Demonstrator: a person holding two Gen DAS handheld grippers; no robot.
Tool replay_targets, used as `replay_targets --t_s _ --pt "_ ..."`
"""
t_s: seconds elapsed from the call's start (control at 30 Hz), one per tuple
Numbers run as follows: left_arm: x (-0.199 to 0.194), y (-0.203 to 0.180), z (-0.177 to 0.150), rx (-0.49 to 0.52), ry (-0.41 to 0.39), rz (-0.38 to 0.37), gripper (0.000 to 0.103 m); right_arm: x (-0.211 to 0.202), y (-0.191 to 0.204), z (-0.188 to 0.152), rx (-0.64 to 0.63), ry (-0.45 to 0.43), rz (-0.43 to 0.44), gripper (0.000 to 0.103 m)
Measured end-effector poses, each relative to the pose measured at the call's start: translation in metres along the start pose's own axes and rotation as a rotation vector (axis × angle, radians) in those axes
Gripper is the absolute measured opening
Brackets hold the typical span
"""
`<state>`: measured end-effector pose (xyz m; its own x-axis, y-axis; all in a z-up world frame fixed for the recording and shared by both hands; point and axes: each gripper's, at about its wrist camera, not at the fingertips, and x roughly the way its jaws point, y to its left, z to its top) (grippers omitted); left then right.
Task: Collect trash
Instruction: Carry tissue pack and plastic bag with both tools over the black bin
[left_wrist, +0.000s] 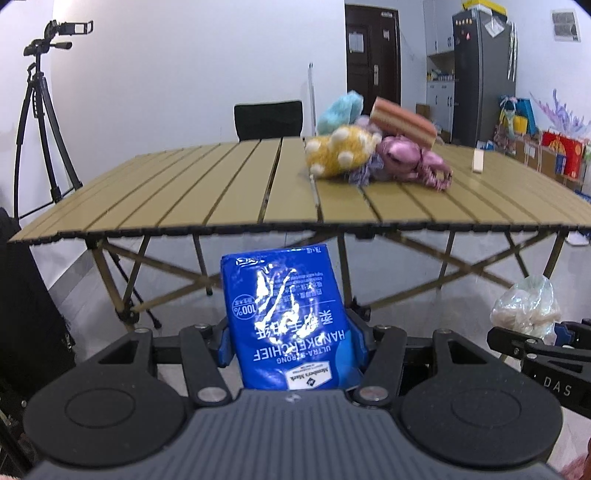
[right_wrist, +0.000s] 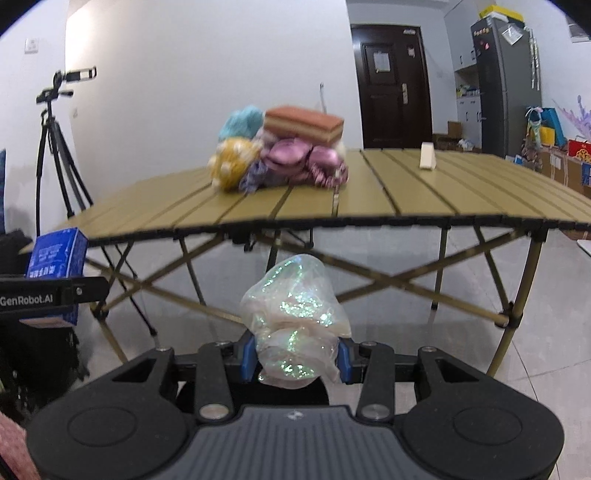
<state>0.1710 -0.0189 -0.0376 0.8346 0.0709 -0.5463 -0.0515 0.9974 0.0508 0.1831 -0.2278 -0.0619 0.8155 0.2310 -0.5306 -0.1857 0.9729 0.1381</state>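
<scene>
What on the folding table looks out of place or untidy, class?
The soft toys lie heaped in a jumble on the table, with a striped sponge-like block tilted on top. A small pale block stands alone to their right. Nothing looks spilled or broken.

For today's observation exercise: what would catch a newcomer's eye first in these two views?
The bright blue tissue pack, clamped upright in the left gripper, fills the left wrist view. A shimmering clear plastic bag is pinched in the right gripper. Beyond, colourful plush toys are piled on the slatted table.
</scene>
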Motion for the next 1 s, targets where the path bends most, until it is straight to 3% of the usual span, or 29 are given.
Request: replay_targets --t_s 0.37,0.73,1.0 --pt "0.021 0.020 -0.033 0.011 0.108 0.017 0.058 0.016 0.008 -0.029 -0.040 0.126 -0.029 0.040" --pt "0.067 0.040 -0.048 -0.049 0.295 0.023 0.056 0.045 -0.012 -0.047 -0.011 0.230 -0.109 0.040" --pt "0.074 0.036 -0.042 -0.065 0.281 -0.033 0.050 0.059 -0.027 -0.055 0.011 0.267 -0.125 0.040"
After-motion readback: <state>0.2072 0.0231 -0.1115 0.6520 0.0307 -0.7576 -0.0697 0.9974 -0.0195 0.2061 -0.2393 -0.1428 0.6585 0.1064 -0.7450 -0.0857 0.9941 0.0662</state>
